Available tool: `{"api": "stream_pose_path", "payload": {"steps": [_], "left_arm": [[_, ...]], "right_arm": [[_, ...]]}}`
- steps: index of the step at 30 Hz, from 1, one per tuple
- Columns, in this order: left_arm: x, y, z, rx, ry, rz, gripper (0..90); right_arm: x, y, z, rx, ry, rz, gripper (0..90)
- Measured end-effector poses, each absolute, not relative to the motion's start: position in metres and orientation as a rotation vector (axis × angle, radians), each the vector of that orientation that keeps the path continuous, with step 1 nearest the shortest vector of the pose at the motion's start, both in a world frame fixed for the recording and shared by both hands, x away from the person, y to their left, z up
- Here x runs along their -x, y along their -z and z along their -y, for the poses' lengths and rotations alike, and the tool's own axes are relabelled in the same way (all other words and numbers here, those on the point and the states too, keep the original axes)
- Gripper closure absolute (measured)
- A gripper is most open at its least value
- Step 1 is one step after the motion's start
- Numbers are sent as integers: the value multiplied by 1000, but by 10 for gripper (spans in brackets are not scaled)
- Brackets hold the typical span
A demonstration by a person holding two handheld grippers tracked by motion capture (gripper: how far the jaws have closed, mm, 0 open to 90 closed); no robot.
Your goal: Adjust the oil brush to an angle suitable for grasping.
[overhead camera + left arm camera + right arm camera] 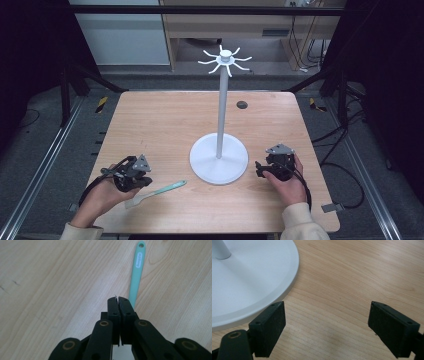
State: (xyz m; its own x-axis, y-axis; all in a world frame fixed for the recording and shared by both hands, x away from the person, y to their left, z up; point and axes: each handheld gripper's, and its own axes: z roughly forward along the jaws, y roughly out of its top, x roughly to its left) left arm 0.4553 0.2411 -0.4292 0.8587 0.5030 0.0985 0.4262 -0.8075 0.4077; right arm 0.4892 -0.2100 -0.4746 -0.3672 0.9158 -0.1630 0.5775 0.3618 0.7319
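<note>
Risk: left gripper [117,300], jaws pressed together just beside the teal spatula [137,277], may nudge it; right gripper [327,322] gapes wide.

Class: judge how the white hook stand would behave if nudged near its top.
The stand has a tall thin pole, so a high push would likely rock it. Its wide round base probably resists tipping. The base lies flat, so rolling seems unlikely.

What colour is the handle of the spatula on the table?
Mint green; the spatula handle shows best in the left gripper view.
</note>
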Motion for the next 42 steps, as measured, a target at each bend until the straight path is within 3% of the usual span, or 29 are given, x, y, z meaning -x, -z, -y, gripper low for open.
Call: {"api": "stream_pose_path", "payload": {"steps": [12, 19, 27, 42], "left_arm": [[-456, 431, -229, -2747, -235, -642, 735], [-456, 434, -227, -2805, -197, -616, 717], [-457, 447, -214, -2876, -163, -605, 635], [-464, 457, -209, -2920, -129, -614, 658]], "right_arm": [[-489, 475, 211, -1285, -780, -2068, 147], [-490, 476, 209, -1292, -768, -2072, 146], [-489, 476, 208, -1286, -771, -2079, 146], [-489, 475, 209, -1286, -771, -2080, 145]]}}
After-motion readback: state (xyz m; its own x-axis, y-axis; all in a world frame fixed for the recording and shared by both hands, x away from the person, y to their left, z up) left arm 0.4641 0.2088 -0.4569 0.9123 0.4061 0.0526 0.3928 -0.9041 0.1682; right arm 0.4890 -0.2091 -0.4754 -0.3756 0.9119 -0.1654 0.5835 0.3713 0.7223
